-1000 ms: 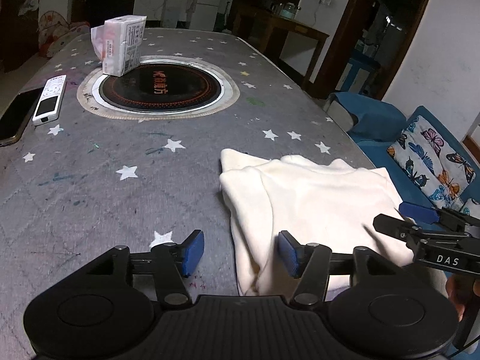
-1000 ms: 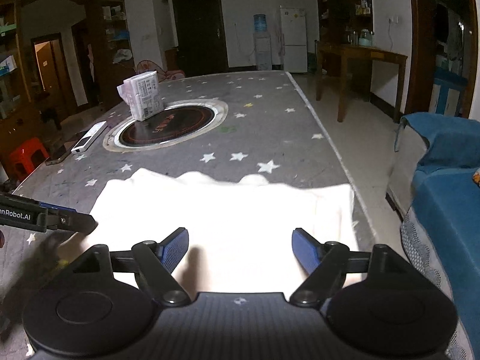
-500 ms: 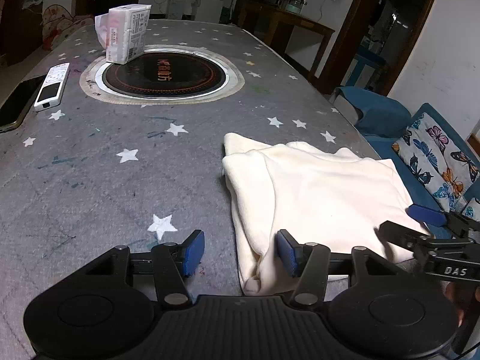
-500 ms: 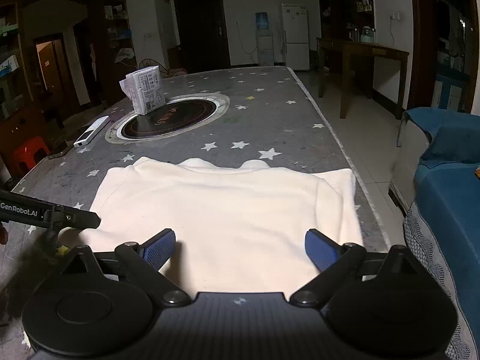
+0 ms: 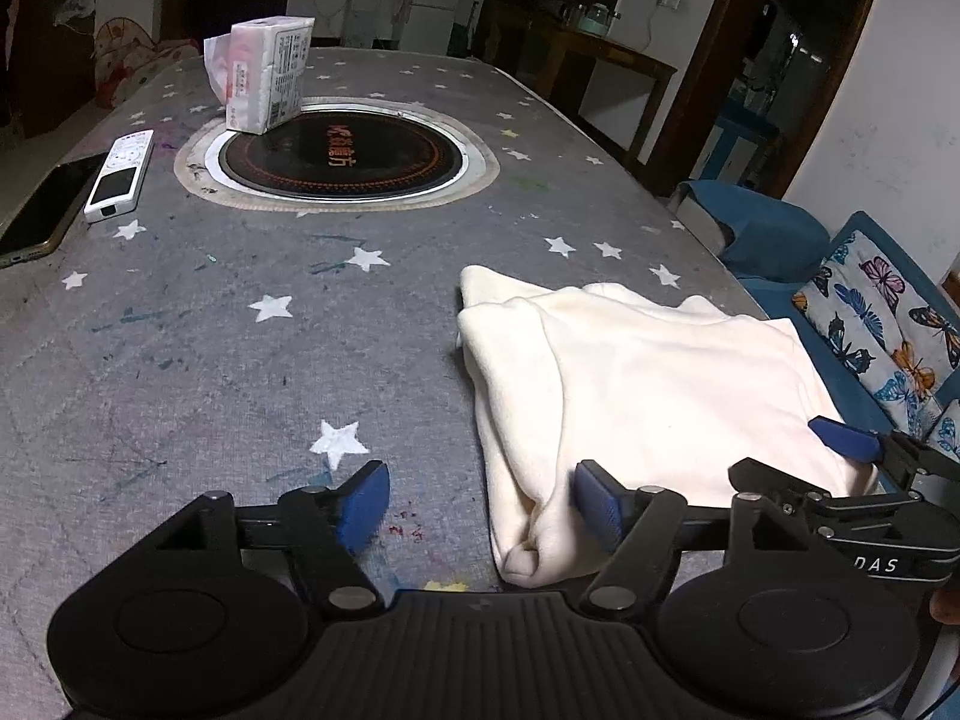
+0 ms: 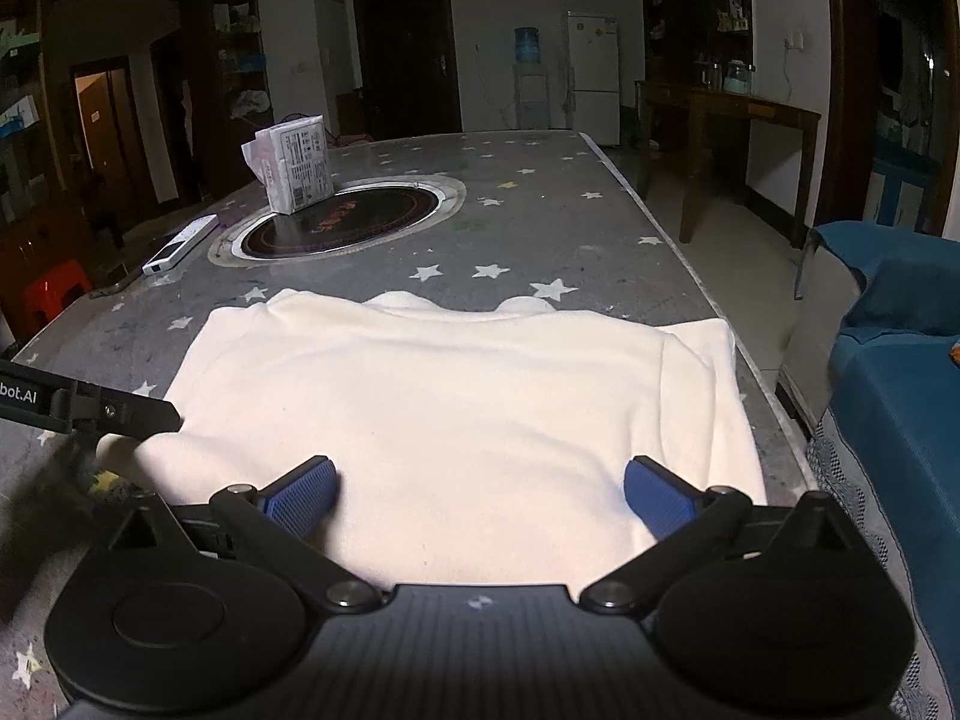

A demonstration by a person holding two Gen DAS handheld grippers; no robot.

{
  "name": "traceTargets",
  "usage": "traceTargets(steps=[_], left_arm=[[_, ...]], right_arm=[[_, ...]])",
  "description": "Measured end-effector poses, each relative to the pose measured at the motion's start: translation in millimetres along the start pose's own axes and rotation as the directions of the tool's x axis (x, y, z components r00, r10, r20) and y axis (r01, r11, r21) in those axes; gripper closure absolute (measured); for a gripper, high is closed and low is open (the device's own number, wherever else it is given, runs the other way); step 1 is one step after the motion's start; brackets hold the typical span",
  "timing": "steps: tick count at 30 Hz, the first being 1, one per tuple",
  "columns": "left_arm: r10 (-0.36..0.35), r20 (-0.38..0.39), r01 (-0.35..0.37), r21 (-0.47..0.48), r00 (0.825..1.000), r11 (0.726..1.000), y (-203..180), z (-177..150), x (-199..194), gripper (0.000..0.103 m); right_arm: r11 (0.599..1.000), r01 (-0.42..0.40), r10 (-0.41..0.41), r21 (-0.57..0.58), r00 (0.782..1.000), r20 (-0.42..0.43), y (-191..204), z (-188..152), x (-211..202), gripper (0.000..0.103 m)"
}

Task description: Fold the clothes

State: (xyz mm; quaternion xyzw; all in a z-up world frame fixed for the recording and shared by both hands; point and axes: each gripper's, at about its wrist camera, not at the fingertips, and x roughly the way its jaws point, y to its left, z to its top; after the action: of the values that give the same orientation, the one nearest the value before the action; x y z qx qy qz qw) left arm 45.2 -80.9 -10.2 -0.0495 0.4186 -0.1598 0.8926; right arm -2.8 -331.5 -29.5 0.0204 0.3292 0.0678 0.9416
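The cream garment (image 6: 456,396) lies folded at the tabletop's (image 5: 180,360) 5 o'clock corner (further folds may remain). Both hand-held grippers, left (image 5: 480,501) and right (image 6: 480,495), have just been opening, nothing gripped.

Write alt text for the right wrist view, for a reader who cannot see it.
A folded cream garment lies on a grey star-print table; the right gripper, just opened wide, hovers at its near edge, gripping nothing. The left gripper reaches in beside it.

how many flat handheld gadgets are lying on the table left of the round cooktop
2. A white remote lies just left of the round cooktop; a dark phone lies beside it at the table's left edge. The right wrist view shows the phone only dimly.
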Motion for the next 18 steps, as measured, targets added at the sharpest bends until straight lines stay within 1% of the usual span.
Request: traceTargets(steps=[11,18], left_arm=[[0.000,0.008,0.000,-0.008,1.000,1.000,-1.0,-0.5,0.6,0.024],[0.004,0.007,-0.004,-0.014,1.000,1.000,-0.6,-0.2,0.9,0.017]], right_arm=[[1.000,0.003,-0.003,-0.004,1.000,0.000,0.6,-1.1,2.6,0.000],[1.000,-0.004,0.004,0.001,1.000,0.000,-1.0,-1.0,2.8,0.000]])
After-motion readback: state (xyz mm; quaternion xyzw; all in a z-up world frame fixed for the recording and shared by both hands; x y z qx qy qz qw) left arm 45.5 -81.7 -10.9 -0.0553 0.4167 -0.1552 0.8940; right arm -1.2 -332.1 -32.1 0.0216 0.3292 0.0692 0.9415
